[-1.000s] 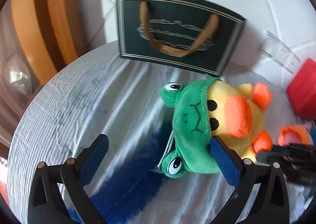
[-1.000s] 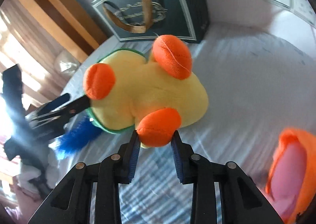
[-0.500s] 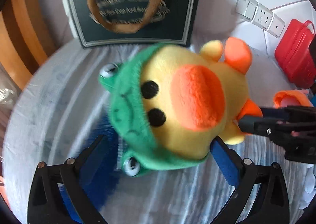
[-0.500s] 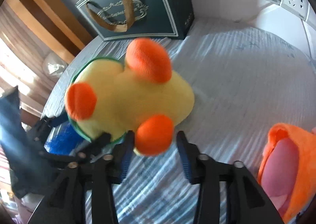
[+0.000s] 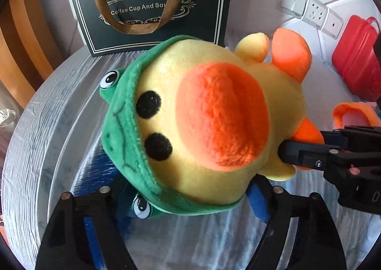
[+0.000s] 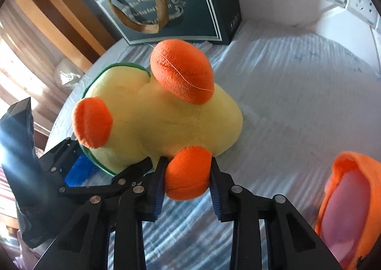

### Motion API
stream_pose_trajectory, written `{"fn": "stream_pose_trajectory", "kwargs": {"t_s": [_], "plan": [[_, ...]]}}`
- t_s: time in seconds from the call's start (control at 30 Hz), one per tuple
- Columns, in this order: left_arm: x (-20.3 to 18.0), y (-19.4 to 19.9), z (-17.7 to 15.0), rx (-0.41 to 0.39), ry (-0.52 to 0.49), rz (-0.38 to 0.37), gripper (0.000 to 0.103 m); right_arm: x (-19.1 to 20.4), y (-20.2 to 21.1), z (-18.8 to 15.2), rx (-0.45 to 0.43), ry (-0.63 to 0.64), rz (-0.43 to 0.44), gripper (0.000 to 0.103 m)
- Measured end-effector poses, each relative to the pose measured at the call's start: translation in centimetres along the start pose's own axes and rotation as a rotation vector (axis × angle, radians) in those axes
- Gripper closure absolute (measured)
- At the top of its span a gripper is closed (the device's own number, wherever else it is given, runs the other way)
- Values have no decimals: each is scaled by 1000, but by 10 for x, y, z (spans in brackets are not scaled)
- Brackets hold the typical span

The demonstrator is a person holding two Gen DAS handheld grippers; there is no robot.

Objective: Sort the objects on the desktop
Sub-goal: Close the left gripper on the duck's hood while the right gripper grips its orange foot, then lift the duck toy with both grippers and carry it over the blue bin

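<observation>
A yellow plush duck (image 5: 202,108) with an orange beak and a green frog hood fills the left wrist view, lifted above the striped cloth. In the right wrist view the duck (image 6: 152,112) shows from behind. My right gripper (image 6: 187,174) is shut on one orange foot (image 6: 188,172); it also enters the left wrist view (image 5: 307,151) from the right. My left gripper (image 5: 181,201) sits under the duck's head, its jaws on either side of the green hood; whether they press on it is hidden. A blue fluffy thing (image 5: 95,174) lies on the cloth beneath.
A dark paper gift bag (image 5: 152,3) with brown ribbon handles stands at the back. A red case (image 5: 357,60) is at the right by wall sockets (image 5: 312,12). An orange and pink plush item (image 6: 352,203) lies at the right. A wooden chair (image 5: 21,39) is at the left.
The duck has risen off the cloth toward the left camera, held by its foot. My left gripper's jaws have narrowed around the hood. The right gripper has closed on the foot.
</observation>
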State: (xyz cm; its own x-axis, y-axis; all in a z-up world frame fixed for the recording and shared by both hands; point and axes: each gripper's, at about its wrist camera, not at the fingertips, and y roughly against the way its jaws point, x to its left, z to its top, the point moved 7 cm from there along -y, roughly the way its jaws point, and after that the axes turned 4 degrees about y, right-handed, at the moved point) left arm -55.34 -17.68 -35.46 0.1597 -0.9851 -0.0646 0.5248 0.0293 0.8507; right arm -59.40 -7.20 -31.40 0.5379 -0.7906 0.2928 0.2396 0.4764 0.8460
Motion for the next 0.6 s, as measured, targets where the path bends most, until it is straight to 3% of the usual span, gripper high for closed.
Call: {"fn": "stream_pose_trajectory", "kwargs": {"t_s": [0.2, 0.43, 0.6], "plan": [[-9, 49, -10, -57, 3, -23, 26, 18, 56, -21, -95, 32, 9, 72], [-37, 138, -39, -142, -22, -33, 26, 47, 135, -57, -171, 41, 10, 72], [-63, 180, -83, -118, -65, -64, 24, 57, 181, -110, -165, 1, -12, 72]]}}
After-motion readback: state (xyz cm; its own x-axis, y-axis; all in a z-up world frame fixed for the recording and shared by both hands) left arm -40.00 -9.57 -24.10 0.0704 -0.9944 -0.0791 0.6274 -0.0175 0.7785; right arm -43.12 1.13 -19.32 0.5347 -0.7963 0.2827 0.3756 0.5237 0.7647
